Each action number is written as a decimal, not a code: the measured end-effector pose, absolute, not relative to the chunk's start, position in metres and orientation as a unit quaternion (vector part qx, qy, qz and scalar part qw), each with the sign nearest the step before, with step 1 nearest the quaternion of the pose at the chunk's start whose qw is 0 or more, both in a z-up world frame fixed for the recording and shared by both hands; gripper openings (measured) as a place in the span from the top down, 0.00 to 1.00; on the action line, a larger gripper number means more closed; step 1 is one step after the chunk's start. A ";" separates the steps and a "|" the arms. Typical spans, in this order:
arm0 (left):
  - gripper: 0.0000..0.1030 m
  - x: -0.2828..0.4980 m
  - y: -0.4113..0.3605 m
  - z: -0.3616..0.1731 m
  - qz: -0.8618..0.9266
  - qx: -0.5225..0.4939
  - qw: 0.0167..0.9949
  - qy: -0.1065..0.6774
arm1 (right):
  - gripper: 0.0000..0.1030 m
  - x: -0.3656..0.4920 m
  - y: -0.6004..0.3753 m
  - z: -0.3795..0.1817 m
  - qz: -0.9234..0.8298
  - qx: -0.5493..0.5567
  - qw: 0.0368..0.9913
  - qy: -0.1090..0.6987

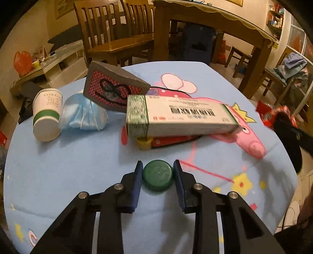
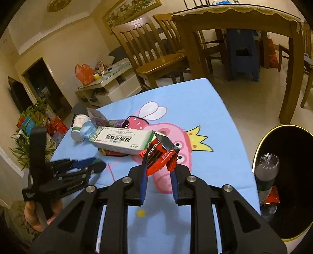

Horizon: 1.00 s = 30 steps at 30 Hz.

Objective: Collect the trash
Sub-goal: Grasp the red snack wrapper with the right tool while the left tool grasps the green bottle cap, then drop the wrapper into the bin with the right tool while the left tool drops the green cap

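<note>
A round green bottle cap [image 1: 157, 174] lies on the blue cartoon tablecloth [image 1: 78, 160]. My left gripper [image 1: 157, 166] is shut on it, both blue pads against its sides. In the right wrist view my right gripper [image 2: 159, 162] is shut on a crumpled red snack wrapper [image 2: 156, 158], held above the cloth. The left gripper [image 2: 86, 166] shows low at the left of that view, with a hand on its handle. A black trash bin with a yellow rim [image 2: 264, 140] stands to the right of the table, a clear plastic bottle [image 2: 267, 172] inside it.
On the cloth lie a long white-and-green carton [image 1: 182, 117], a white pill bottle [image 1: 47, 115] on its side, a crumpled blue face mask [image 1: 84, 115], a grey-and-pink box [image 1: 113, 89] and a yellow cap [image 1: 144, 143]. Wooden chairs [image 1: 117, 39] and a dining table [image 1: 215, 17] stand beyond.
</note>
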<state>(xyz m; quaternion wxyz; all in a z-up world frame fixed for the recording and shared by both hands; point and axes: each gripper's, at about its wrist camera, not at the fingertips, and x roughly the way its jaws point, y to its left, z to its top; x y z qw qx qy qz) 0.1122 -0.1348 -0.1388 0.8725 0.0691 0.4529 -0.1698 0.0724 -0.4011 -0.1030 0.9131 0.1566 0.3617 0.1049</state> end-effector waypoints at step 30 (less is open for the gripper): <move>0.71 0.051 -0.187 -0.078 -0.220 0.080 0.887 0.398 | 0.80 0.023 -0.527 -0.092 -0.034 0.262 0.912 0.314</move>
